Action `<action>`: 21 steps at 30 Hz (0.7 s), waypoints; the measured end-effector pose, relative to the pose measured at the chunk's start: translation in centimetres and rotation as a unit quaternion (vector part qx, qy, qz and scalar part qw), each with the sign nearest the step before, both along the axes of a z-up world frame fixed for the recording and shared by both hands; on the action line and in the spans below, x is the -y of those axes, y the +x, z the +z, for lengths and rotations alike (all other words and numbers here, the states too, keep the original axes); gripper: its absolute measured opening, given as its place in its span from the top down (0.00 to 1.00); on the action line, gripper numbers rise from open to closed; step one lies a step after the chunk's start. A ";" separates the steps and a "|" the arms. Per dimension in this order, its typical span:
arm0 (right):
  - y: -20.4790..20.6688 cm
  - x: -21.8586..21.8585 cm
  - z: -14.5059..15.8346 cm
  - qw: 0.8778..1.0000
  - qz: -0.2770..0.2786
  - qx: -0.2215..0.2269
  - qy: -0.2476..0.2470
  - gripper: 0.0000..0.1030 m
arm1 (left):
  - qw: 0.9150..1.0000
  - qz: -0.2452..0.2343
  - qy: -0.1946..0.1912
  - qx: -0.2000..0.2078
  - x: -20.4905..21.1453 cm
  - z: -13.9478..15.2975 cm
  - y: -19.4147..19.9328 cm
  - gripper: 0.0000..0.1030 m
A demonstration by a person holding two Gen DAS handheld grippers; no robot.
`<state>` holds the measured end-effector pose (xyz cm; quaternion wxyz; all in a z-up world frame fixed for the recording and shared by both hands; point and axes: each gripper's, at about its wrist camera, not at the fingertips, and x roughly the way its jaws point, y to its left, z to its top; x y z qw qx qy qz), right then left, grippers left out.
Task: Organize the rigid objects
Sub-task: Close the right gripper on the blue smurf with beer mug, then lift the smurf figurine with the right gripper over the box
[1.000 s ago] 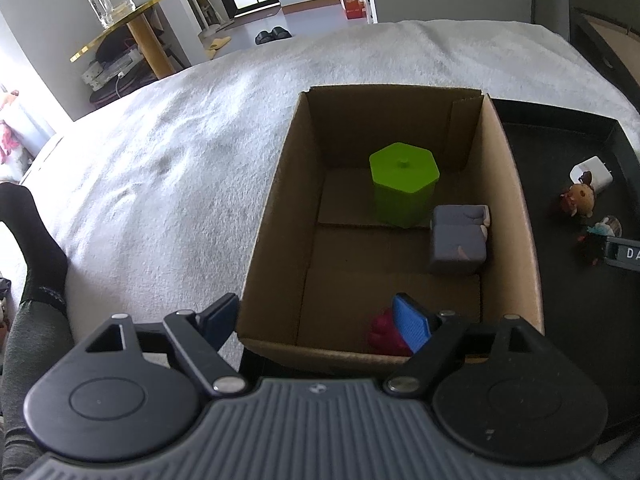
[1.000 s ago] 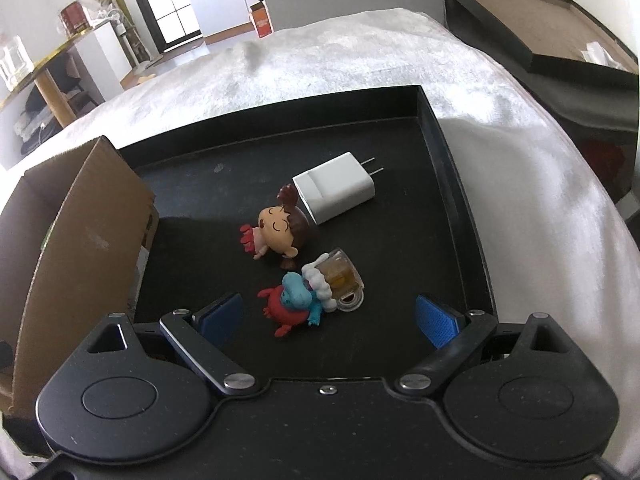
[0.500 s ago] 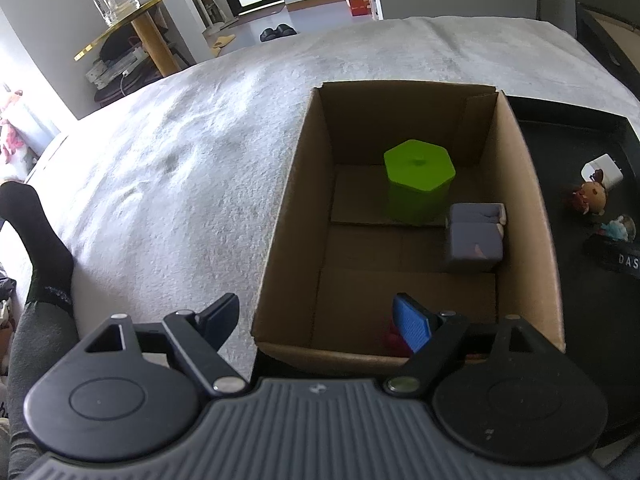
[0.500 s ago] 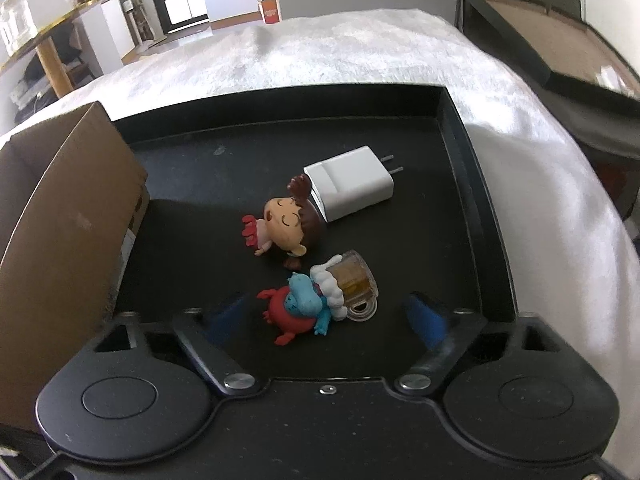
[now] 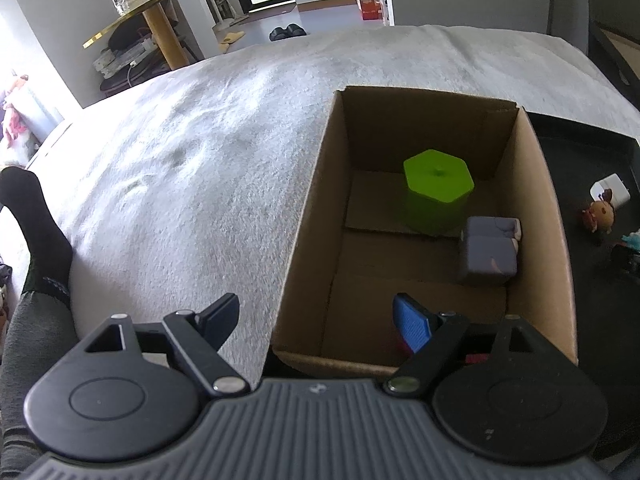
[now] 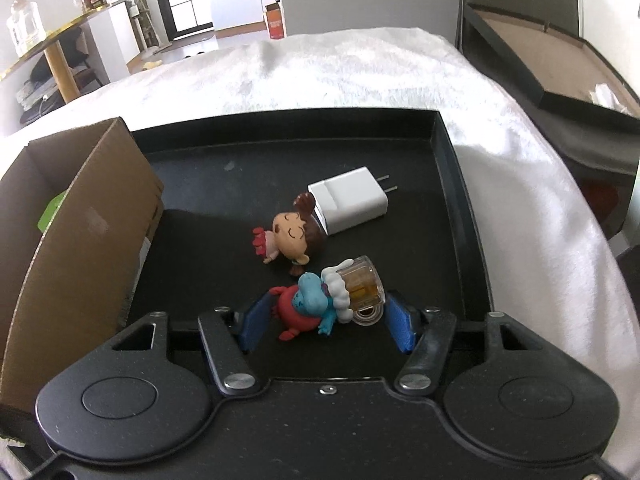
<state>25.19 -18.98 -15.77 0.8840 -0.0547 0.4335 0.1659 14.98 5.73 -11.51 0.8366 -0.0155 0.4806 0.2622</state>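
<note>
My right gripper (image 6: 326, 322) is low over the black tray (image 6: 460, 208), jaws partly open and flanking the red-and-blue figurine (image 6: 306, 306) with its little beer mug (image 6: 362, 284). The blue pads (image 6: 396, 326) sit just beside the toy on either side, but I can't tell whether they touch it, so I won't call it a grip. Just past it on the tray lies a brown-haired doll figurine (image 6: 290, 236), and touching its head is a white charger plug (image 6: 348, 200), prongs pointing to the right.

The cardboard box (image 5: 308, 216) stands at the tray's left edge, both of them on a white blanket (image 5: 192, 184). Inside the box I see a green hexagonal container (image 5: 438, 190) upright toward the back, a grey block (image 5: 488, 250) just in front of it against the right wall, and something pink-red at the near wall, mostly hidden behind my own finger.

My left gripper (image 5: 318, 324) hovers at the box's near left corner, jaws wide open, holding nothing: one finger outside over the blanket, the other over the box interior.
</note>
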 end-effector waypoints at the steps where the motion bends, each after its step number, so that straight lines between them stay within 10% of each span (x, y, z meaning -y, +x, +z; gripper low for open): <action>1: 0.0 0.0 0.2 1.000 0.000 0.003 -0.001 0.42 | 1.000 0.002 -0.002 0.002 -0.2 0.0 0.0 0.20; 21: -1.9 -2.8 5.0 0.996 0.031 0.076 -0.020 0.42 | 0.998 0.014 -0.038 0.047 -1.7 -0.6 -0.8 0.20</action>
